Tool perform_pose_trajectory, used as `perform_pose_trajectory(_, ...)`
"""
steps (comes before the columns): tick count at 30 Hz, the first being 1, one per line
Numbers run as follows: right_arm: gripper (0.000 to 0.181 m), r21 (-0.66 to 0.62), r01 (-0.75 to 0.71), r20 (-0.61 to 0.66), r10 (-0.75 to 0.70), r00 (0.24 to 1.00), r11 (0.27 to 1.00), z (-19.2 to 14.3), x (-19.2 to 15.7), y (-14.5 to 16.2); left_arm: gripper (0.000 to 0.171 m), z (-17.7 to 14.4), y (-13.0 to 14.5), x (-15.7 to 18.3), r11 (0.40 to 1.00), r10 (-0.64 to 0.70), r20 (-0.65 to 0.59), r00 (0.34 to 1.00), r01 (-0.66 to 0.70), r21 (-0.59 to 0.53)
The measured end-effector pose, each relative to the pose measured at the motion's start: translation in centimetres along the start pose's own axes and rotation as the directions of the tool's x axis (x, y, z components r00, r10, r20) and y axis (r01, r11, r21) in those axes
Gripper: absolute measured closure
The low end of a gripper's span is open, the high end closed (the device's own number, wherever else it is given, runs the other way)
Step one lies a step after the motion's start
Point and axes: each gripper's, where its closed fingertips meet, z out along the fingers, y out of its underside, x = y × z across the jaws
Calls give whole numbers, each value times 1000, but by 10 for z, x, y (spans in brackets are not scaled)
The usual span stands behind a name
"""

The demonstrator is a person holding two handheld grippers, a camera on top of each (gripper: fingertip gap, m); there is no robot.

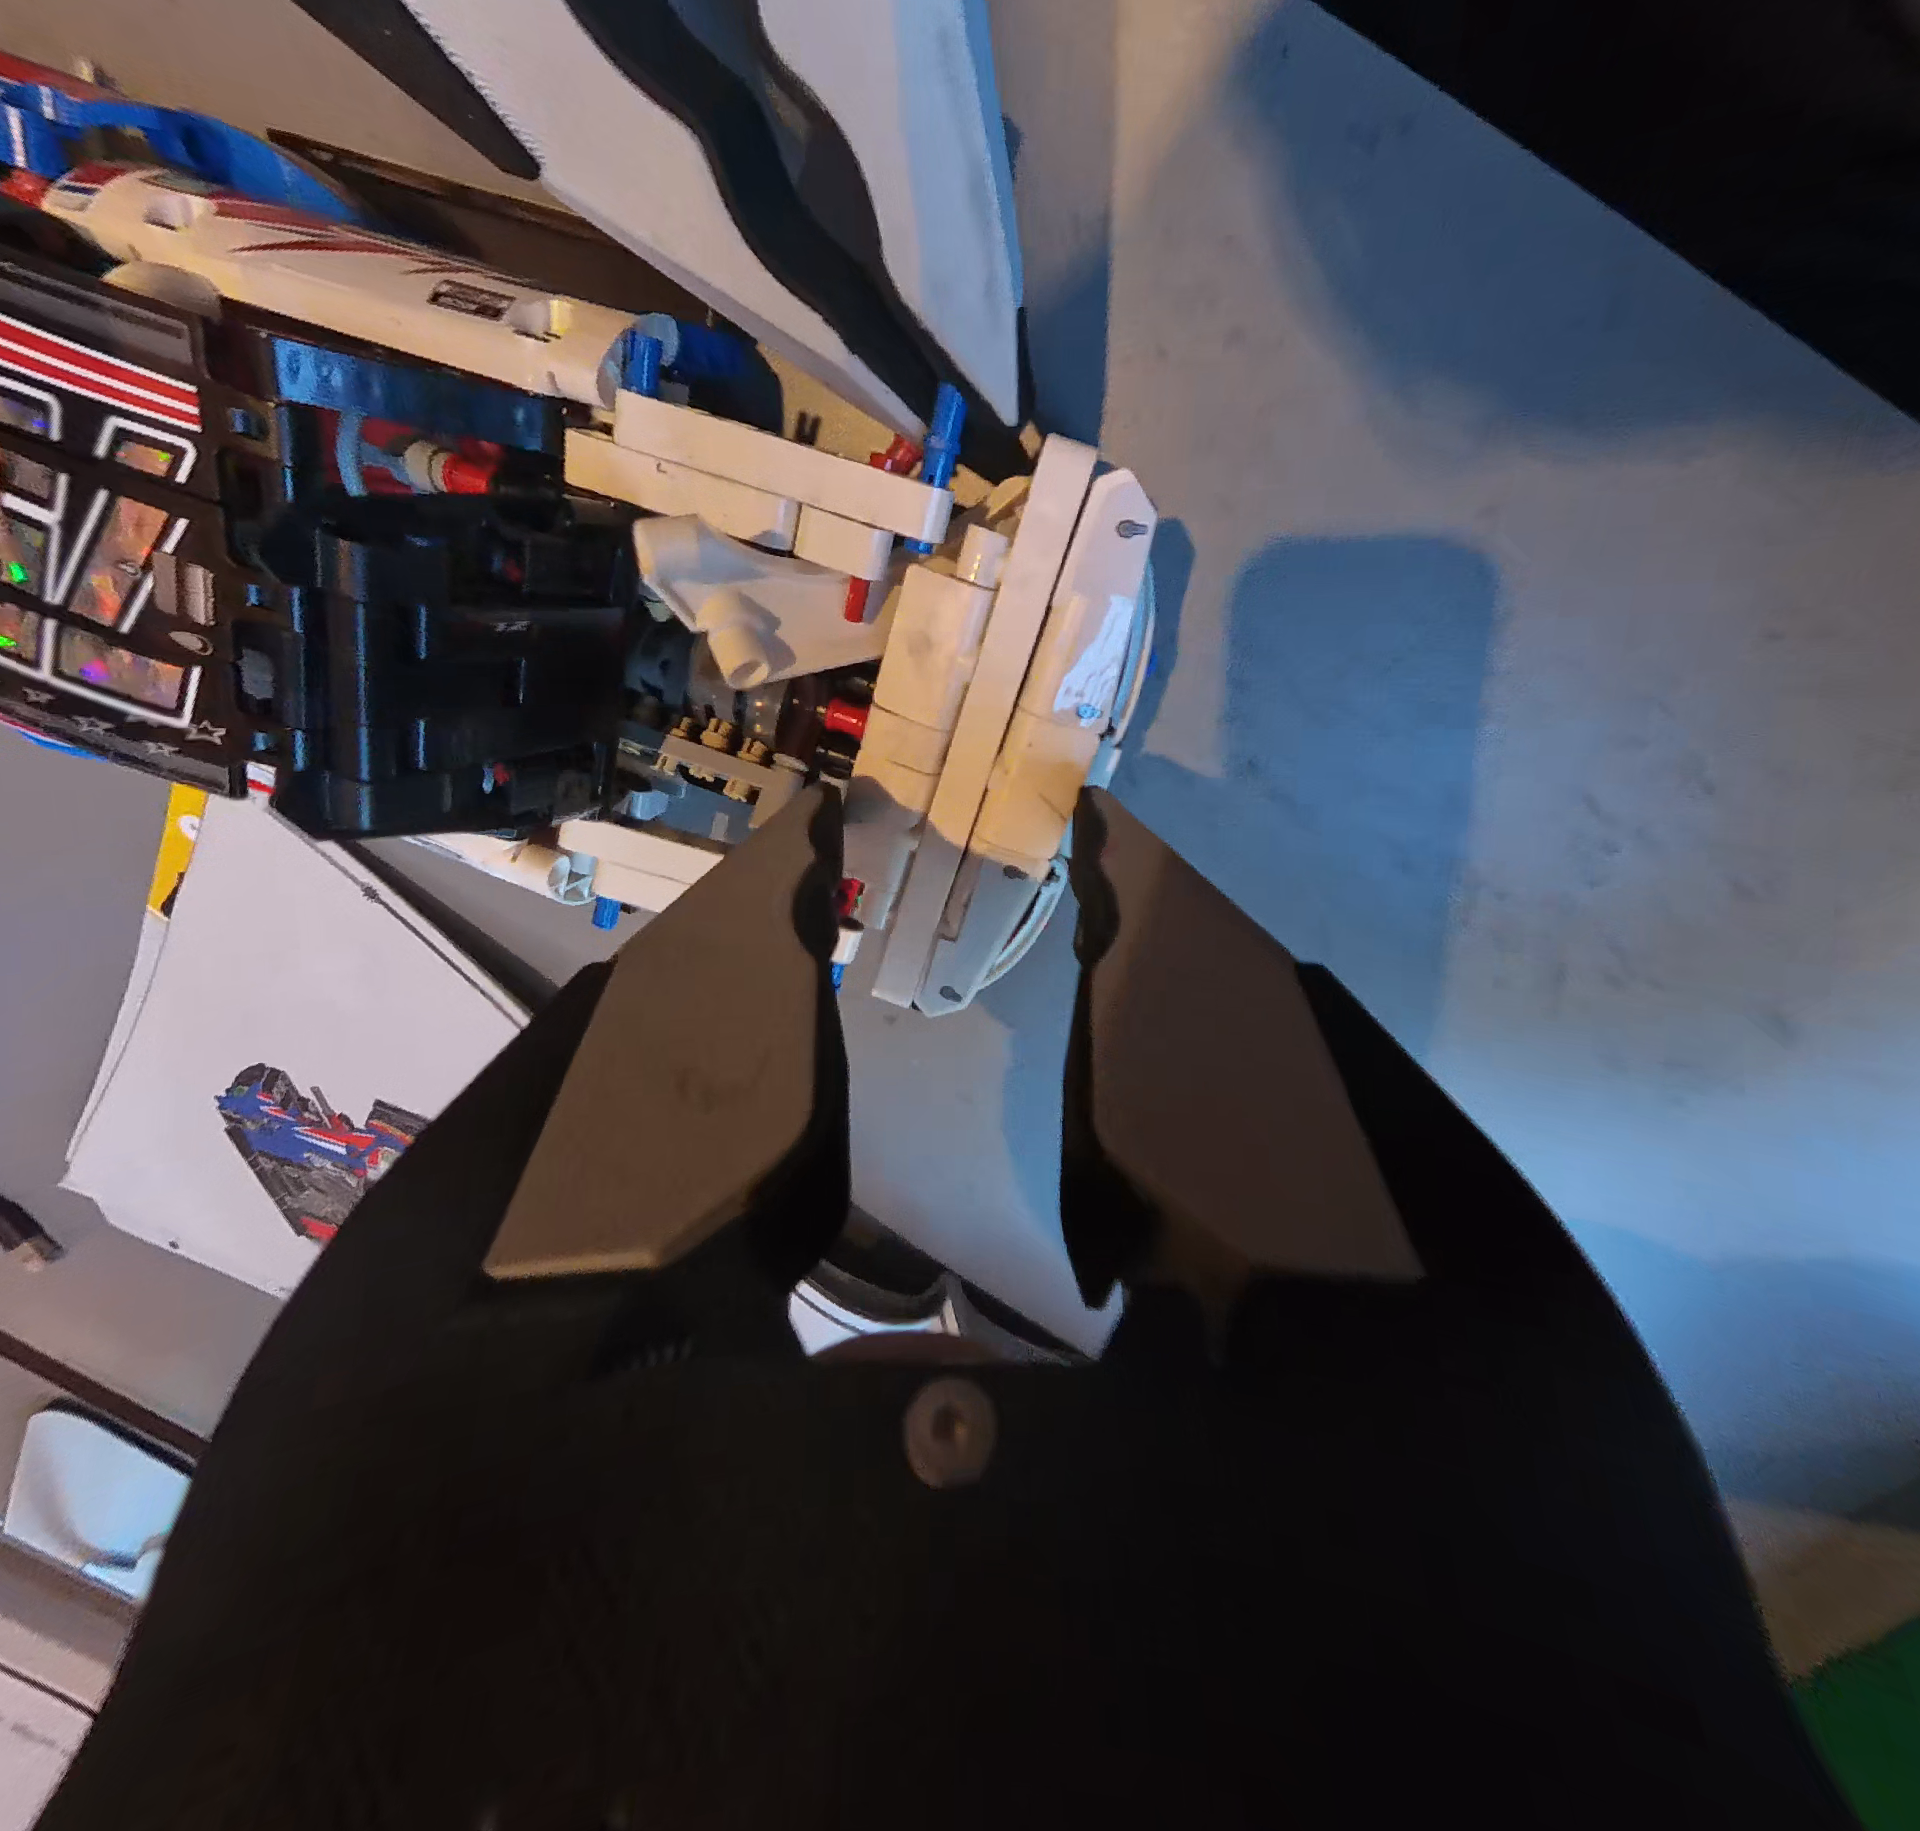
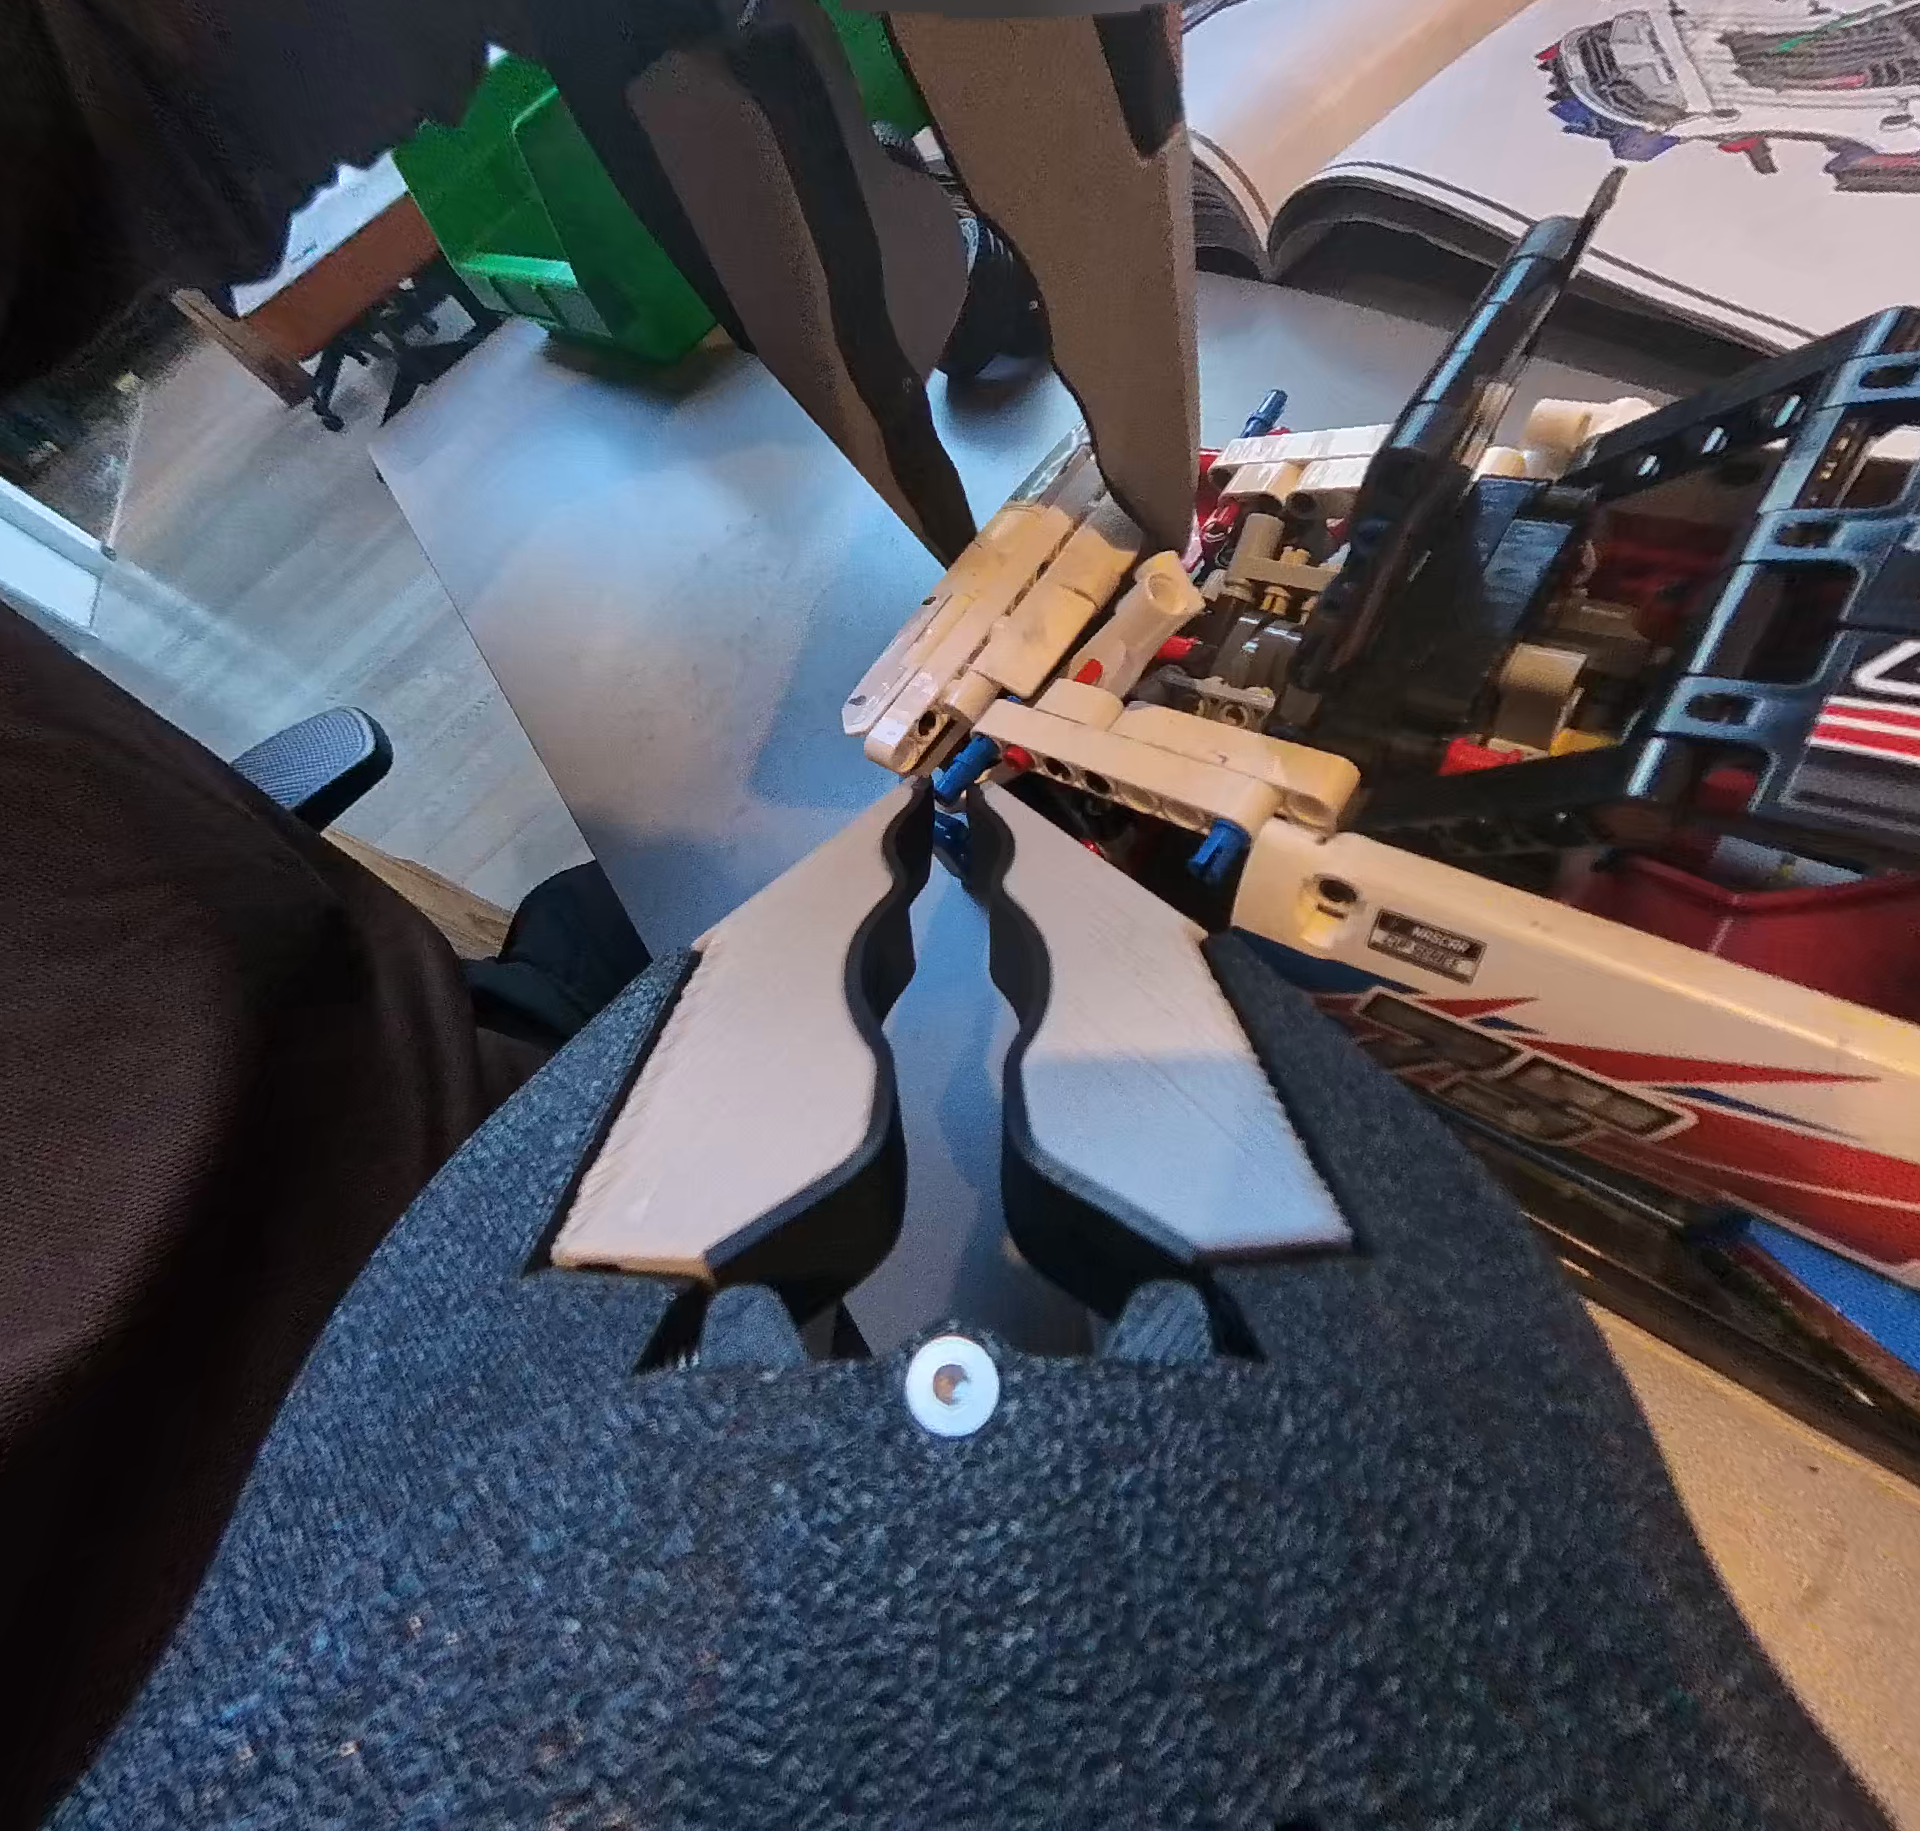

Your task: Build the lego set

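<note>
Grey tabletop (image 2: pixel 644 576) fills my view, with an open instruction booklet (image 2: pixel 1558 223) at two o'clock and a green crate (image 2: pixel 540 223) at eleven. On the table lies the lego car (image 2: pixel 1558 742), its white front assembly (image 1: pixel 997 721) toward me. My left gripper (image 1: pixel 951 794) is clamped across that white assembly, one fingertip on each side. My right gripper (image 2: pixel 951 794), at six o'clock in its own view, is nearly closed on a blue pin (image 2: pixel 961 758) sticking out of the white beam (image 2: pixel 1164 753).
</note>
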Motion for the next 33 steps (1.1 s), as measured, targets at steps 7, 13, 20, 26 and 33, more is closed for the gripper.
perform_pose_trajectory(7, 175, 2, -6, 7, 6, 1000, 1000, -1, 0, -1, 130, -2, 5, -2, 1000, 12, 41, 999, -12, -6)
perform_pose_trajectory(13, 175, 4, -15, 18, 15, 1000, 1000, -1, -1, -1, 130, -4, 8, -4, 999, -37, 45, 998, 38, -20)
perform_pose_trajectory(20, 175, 5, -18, 19, 18, 1000, 1000, -2, 0, -1, 130, -13, 7, -5, 998, -53, 48, 997, 54, -21)
perform_pose_trajectory(26, 175, 6, -19, 21, 19, 1000, 1000, -2, -1, -1, 131, -10, 2, -7, 999, -45, 61, 997, 46, -10)
perform_pose_trajectory(33, 175, 4, -9, 19, 9, 1000, 1000, -2, -1, -1, 130, -7, -4, -11, 996, -78, 54, 995, 76, 43)
